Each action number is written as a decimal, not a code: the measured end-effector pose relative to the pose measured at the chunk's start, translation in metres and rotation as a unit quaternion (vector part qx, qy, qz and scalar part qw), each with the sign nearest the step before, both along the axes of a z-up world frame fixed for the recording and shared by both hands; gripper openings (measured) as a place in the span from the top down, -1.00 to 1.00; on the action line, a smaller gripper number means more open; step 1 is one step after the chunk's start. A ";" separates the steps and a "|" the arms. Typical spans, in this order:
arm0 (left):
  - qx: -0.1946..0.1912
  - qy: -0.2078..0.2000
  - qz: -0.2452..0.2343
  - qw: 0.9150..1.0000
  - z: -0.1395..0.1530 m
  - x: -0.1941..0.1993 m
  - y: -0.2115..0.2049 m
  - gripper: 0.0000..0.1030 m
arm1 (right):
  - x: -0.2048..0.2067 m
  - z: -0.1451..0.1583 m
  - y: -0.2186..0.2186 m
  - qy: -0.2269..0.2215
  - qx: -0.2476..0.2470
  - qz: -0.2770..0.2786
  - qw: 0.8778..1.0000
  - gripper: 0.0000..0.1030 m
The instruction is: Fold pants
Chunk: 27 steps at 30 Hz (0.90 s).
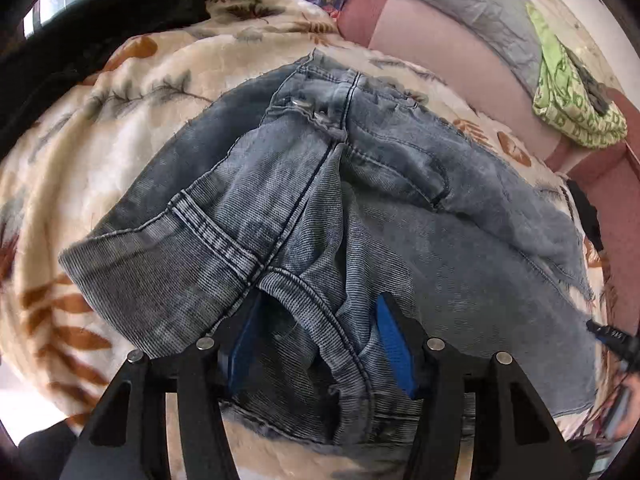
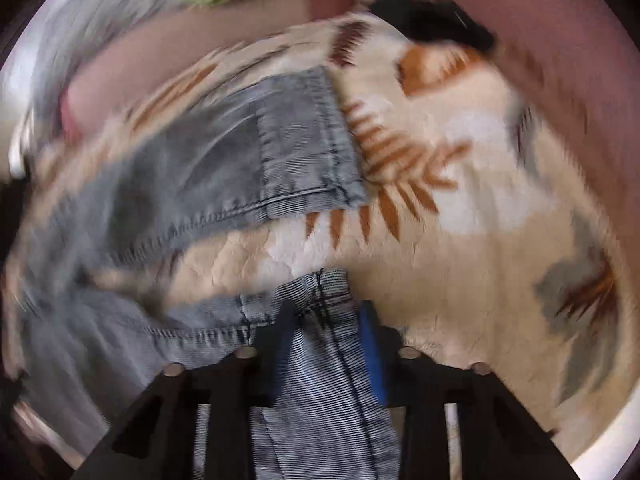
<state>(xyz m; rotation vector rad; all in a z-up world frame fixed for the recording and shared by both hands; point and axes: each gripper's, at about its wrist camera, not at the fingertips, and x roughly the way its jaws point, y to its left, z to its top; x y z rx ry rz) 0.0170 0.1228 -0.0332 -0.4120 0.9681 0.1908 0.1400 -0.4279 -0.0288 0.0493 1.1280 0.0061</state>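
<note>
- The left gripper stands with its blue-padded jaws open, a fold of the faded blue denim pants loose between them.
- The right gripper is closed on a denim hem.
- The pants lie spread on the cream leaf-printed blanket; the hem is best kept taut and laid squarely over the waistband.

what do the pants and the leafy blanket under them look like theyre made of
Pants: apparently denim, faded blue-grey with a washed, matte look; ribbed weave lines, doubled seam stitching and metal buttons at the fly point that way.
Blanket: looks like plush fleece, cream with printed rust and grey leaves; its surface shows a soft, crinkled nap. Exact fibre cannot be told.
</note>
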 end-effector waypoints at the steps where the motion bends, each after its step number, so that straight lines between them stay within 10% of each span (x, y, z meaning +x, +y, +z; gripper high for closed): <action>1: 0.019 -0.006 -0.010 1.000 0.001 -0.002 -0.005 -0.14 | -0.003 0.006 0.007 -0.011 -0.034 0.011 0.999 0.56; 10: 0.065 -0.011 -0.029 0.997 -0.002 -0.003 -0.020 -0.30 | -0.005 -0.005 0.026 -0.040 -0.159 0.024 0.986 0.45; 12: 0.066 -0.015 -0.033 0.997 -0.004 -0.006 -0.021 -0.30 | -0.020 0.013 0.017 -0.046 -0.100 0.012 0.994 0.08; 19: 0.068 -0.020 -0.031 0.997 -0.003 -0.004 -0.024 -0.40 | -0.078 0.051 0.012 -0.035 0.090 0.026 0.995 -0.23; 22: 0.070 -0.019 -0.033 0.997 -0.003 -0.004 -0.025 -0.42 | -0.074 -0.006 0.001 0.078 0.087 0.016 0.993 -0.25; 27: 0.063 -0.022 -0.037 0.997 -0.002 -0.006 -0.023 -0.42 | -0.086 0.021 -0.004 0.027 0.111 0.005 0.993 -0.23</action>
